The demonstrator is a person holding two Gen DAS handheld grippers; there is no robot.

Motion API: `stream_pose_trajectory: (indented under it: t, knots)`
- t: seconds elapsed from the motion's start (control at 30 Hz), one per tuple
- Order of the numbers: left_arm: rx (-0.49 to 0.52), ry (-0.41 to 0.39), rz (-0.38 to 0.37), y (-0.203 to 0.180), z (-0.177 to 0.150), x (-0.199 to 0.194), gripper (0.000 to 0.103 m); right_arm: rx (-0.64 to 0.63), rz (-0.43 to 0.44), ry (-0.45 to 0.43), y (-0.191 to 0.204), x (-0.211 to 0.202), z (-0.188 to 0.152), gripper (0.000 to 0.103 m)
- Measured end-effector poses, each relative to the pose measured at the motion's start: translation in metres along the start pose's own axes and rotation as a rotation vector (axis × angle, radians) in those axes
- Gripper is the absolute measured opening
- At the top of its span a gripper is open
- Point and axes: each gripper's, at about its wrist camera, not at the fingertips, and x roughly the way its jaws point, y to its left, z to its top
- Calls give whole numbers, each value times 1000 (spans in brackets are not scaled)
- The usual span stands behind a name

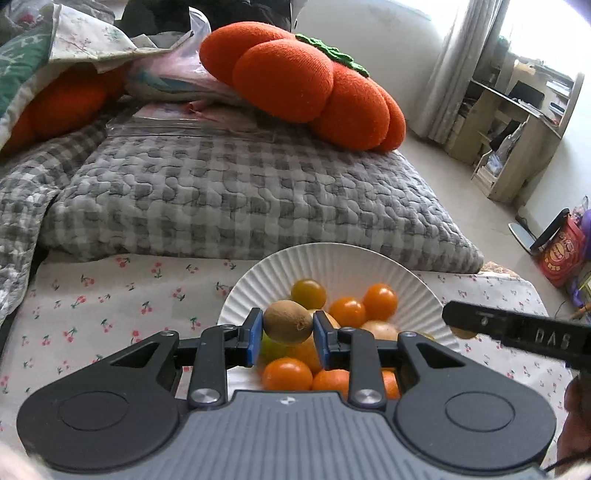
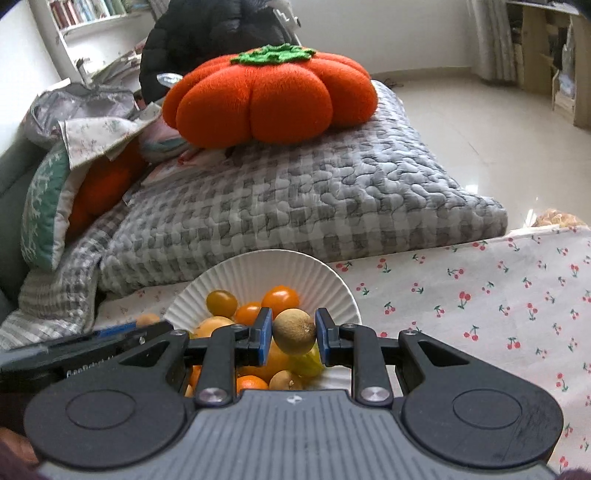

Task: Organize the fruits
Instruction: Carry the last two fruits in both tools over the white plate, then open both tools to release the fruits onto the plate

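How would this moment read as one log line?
left tool: grips brown fuzzy kiwi | right tool: grips tan round fruit | over white ribbed plate

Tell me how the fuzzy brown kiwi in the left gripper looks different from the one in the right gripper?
The left gripper holds an oval, darker brown kiwi. The right gripper holds a rounder, paler tan kiwi. Both are gripped between blue pads above the white ridged plate of fruit.

A pale, glossy floor [image 2: 461, 122] is seen beyond a bed covered by a cherry-print sheet [image 2: 480, 295] and a grey checked quilt [image 2: 295, 206]. An orange pumpkin cushion [image 2: 269, 96] is set on the quilt. Daylight is admitted past a curtain [image 1: 454, 70], beside wooden shelving [image 1: 517, 122]. Bookshelves [image 2: 88, 14] are fixed to the white wall.
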Motion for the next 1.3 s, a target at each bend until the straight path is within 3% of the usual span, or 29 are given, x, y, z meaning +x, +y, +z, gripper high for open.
stream_pose_trajectory:
  t: [0.37,0.7,1.0,1.3]
  knots:
    - [5,5,14,6,3,34,23,-16,-19,25,-3,29,1,22]
    - [11,-5,18,9,2,40,25,-18,-30,26,-1,35,-2,25]
    - [27,-17,25,6,3,24,25,-42,-43,7,5,23,-2,25]
    - [103,-59,100,-7,-2,-11,27,-92,-45,-13,20,-6,-14,26]
